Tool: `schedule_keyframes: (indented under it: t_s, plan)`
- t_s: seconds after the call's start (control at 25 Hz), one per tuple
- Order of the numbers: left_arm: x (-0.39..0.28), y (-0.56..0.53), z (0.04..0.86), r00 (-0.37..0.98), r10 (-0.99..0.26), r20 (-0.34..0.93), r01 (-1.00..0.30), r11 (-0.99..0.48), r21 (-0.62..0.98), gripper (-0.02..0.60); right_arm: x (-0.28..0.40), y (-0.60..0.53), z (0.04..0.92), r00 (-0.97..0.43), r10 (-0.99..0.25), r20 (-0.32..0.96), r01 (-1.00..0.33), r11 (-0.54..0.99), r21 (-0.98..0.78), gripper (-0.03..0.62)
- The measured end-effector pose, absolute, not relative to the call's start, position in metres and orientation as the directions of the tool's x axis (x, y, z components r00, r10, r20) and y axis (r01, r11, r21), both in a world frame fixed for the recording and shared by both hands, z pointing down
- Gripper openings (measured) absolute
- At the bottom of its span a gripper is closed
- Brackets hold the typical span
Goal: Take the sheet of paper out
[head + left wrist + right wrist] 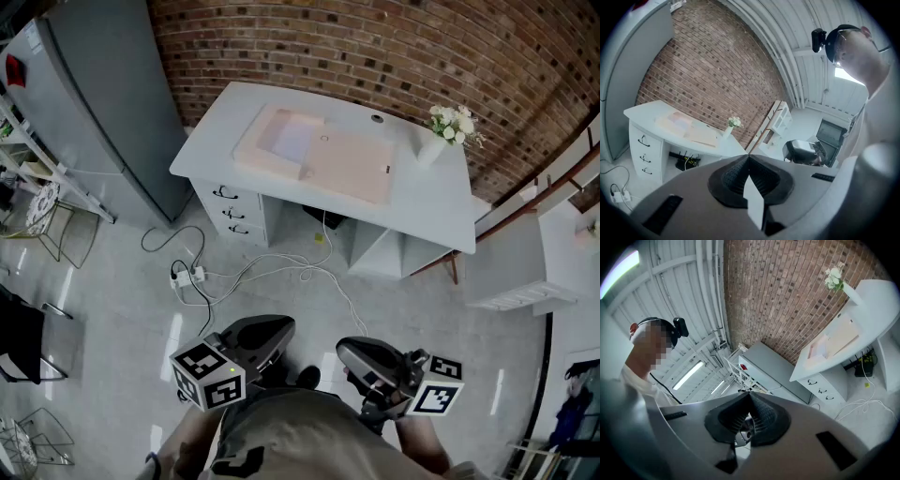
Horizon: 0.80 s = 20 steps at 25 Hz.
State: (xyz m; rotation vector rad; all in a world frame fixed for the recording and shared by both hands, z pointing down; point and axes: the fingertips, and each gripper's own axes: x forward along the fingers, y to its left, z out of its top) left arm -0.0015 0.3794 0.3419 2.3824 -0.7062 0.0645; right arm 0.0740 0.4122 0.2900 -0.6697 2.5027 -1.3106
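Pale lilac, the sheet of paper (295, 139) lies flat at the left end of a pink folder (352, 167) that runs lengthwise along the white desk (427, 202), well ahead of both grippers. The left gripper (261, 330) lines up nearer it than the right gripper (361, 354); both have their jaws closed on nothing.

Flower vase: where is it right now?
In the head view the flower vase stands at the right end of the white desk, by the brick wall, just right of the pink pad.

Two tools (281, 326) (349, 352), one desk (433, 199), one vase (431, 150), three drawers (246, 213).
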Motion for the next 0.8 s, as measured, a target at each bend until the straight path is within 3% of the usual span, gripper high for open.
schedule_keyframes:
  t_s: [0.36, 0.8]
  plan:
    - [-0.078, 0.307, 0.330, 0.819, -0.547, 0.175, -0.556, -0.681, 0.477, 0.014, 0.003, 0.351, 0.297, -0.897, -0.440, 0.033, -0.286, 0.524, -0.802, 0.023]
    - [-0.082, 0.284, 0.352, 0.870, -0.458, 0.183, -0.483, -0.716, 0.505, 0.014, -0.018, 0.320, 0.312, -0.889, -0.454, 0.068, -0.307, 0.477, -0.824, 0.023]
